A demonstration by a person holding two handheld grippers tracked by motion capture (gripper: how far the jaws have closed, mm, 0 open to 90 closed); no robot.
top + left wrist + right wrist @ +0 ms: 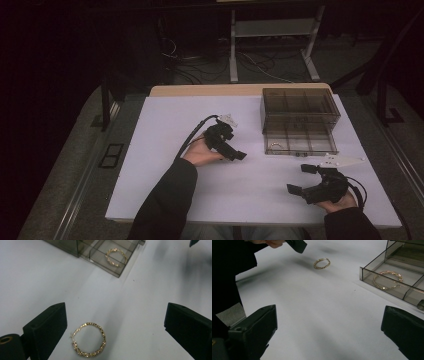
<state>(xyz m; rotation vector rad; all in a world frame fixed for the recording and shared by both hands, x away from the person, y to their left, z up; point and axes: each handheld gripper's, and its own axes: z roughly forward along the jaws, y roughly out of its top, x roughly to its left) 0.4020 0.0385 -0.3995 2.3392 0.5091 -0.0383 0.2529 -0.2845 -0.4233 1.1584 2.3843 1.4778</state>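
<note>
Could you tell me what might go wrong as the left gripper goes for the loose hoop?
The hoop lies flat on the table beside one pad, off centre between the open left gripper jaws; closing could push it away instead of gripping. The drawer compartment already holds another hoop; dropping this one there may tangle them.

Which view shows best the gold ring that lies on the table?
The left gripper view: the ring on the table lies close, between the open jaws, its chain pattern clear. The right gripper view shows it small and farther off. In the high view it is too small to tell.
</note>
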